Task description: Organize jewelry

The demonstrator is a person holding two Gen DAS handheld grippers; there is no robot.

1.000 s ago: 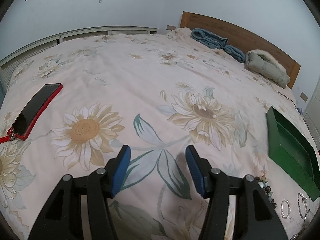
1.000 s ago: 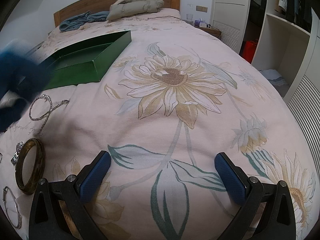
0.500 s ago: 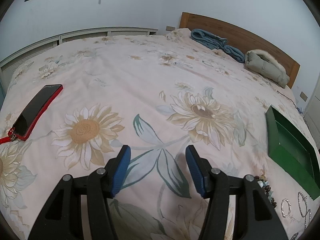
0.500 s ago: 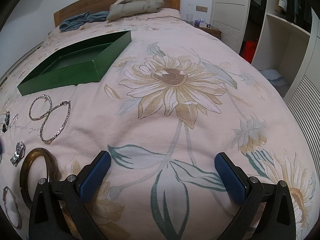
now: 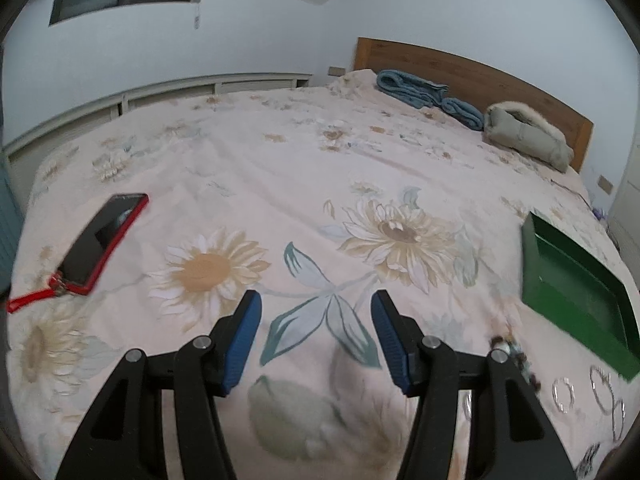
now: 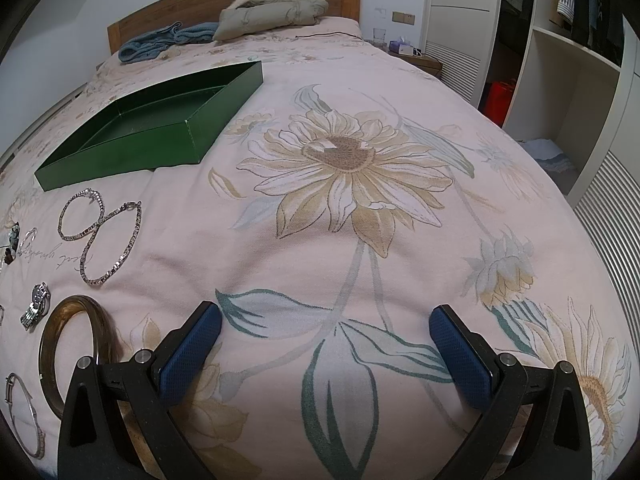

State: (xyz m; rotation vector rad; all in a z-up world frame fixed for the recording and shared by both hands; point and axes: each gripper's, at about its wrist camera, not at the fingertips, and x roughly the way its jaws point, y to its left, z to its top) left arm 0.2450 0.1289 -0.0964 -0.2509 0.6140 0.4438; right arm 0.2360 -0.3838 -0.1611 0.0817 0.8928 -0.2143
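A shallow green tray (image 6: 120,152) lies on the flowered bedspread; it also shows at the right of the left wrist view (image 5: 560,292). Jewelry lies in front of it: two silver chain bracelets (image 6: 98,236), a brown bangle (image 6: 50,360), a small watch (image 6: 38,306), a thin silver bangle (image 6: 24,416) and beads (image 5: 516,356). Silver rings and chains (image 5: 600,388) show at lower right of the left wrist view. My left gripper (image 5: 316,340) is open and empty over the bedspread. My right gripper (image 6: 326,356) is wide open and empty, right of the brown bangle.
A red-cased phone (image 5: 100,240) with a red strap lies at the left of the bed. A blue blanket (image 5: 424,96) and a beige coat (image 5: 524,136) lie by the wooden headboard (image 5: 480,76). Open wardrobe shelves (image 6: 560,60) stand to the right.
The left gripper has tilted up and drifted left, so the jewelry slid toward the right edge of its view. It left the right wrist view, uncovering the tray and chains. The right gripper stayed still.
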